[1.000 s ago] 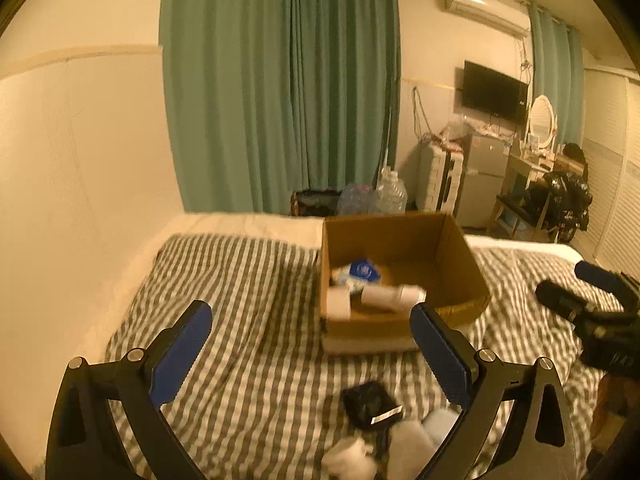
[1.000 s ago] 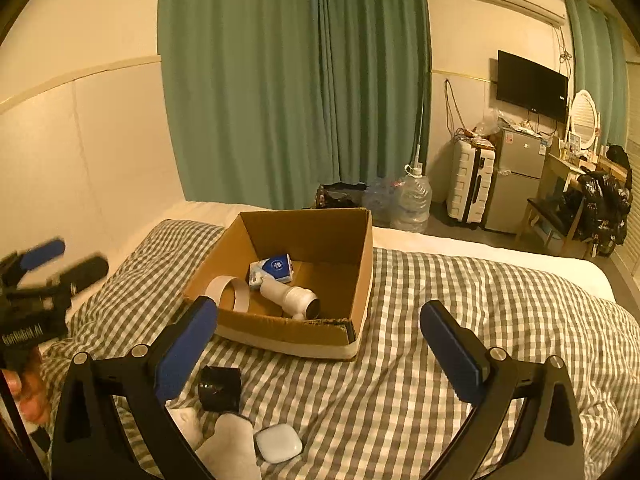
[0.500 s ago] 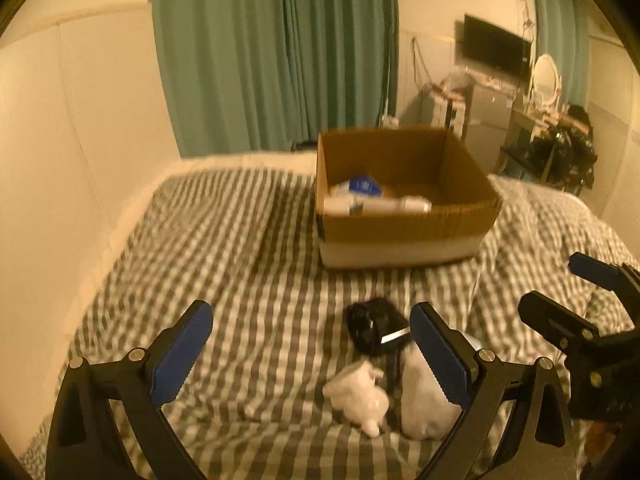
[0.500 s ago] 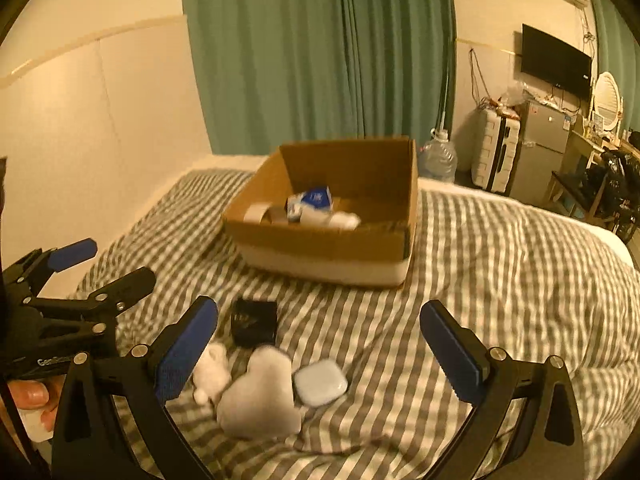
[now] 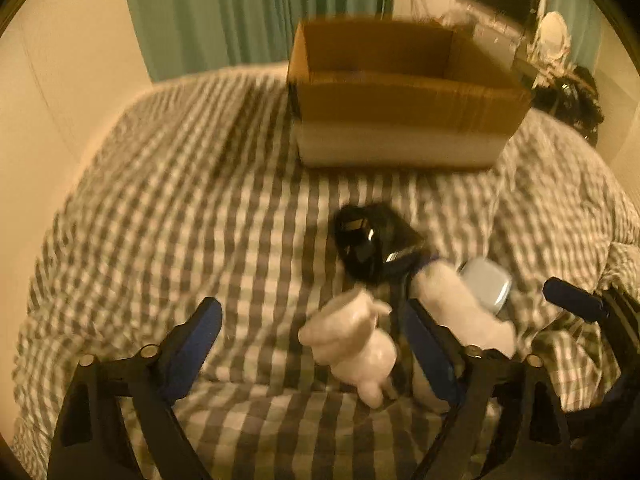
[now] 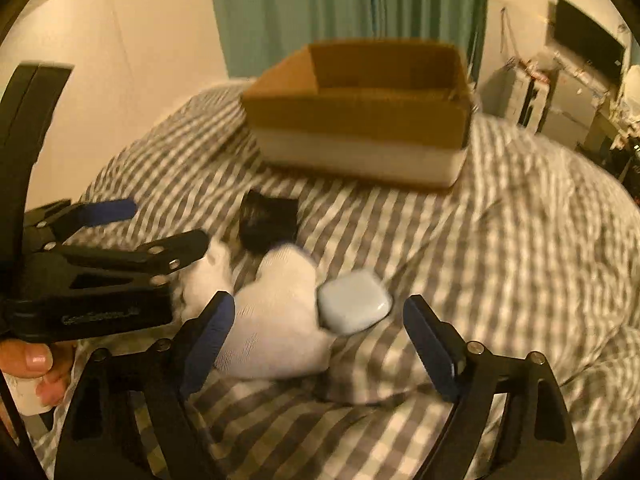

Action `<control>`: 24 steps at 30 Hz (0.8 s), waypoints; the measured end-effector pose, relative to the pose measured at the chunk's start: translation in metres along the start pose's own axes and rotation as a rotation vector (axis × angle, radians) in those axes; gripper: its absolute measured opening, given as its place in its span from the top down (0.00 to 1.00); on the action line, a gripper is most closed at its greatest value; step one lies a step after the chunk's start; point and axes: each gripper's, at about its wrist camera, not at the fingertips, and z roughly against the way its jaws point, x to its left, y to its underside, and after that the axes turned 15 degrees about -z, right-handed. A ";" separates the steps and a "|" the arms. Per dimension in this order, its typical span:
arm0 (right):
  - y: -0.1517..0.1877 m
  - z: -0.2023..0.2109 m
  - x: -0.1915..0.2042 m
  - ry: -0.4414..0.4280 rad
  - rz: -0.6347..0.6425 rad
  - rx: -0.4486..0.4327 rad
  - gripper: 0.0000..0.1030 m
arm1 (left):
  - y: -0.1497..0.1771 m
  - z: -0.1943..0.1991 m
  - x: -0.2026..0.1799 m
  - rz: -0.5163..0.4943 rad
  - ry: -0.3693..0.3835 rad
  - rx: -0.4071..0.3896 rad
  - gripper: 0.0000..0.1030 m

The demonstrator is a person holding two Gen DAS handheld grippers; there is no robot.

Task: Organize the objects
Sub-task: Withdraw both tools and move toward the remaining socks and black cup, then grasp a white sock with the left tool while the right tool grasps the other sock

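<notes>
where checks spread: one box (image 5: 404, 120), four items.

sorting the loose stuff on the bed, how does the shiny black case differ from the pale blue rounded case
The shiny black case is dark and glossy; the pale blue rounded case is light and matte. The black one lies nearer the cardboard box, the blue one nearer the grippers. The blue one touches the white heart-shaped cushion; whether the black one does is unclear. Both lie loose on the checked bedcover.
</notes>
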 end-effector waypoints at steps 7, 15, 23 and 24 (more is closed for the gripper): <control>0.010 -0.013 0.005 -0.012 0.007 0.057 0.20 | -0.002 -0.022 -0.006 -0.022 0.115 0.088 0.20; 0.014 -0.026 -0.001 -0.073 -0.035 0.113 0.20 | -0.005 -0.035 -0.010 -0.011 0.151 0.117 0.47; 0.018 -0.044 0.005 -0.125 -0.038 0.181 0.18 | -0.002 -0.010 -0.003 0.021 0.122 0.030 0.53; 0.018 -0.044 0.004 -0.128 -0.044 0.172 0.20 | -0.002 -0.008 -0.002 0.025 0.117 0.022 0.53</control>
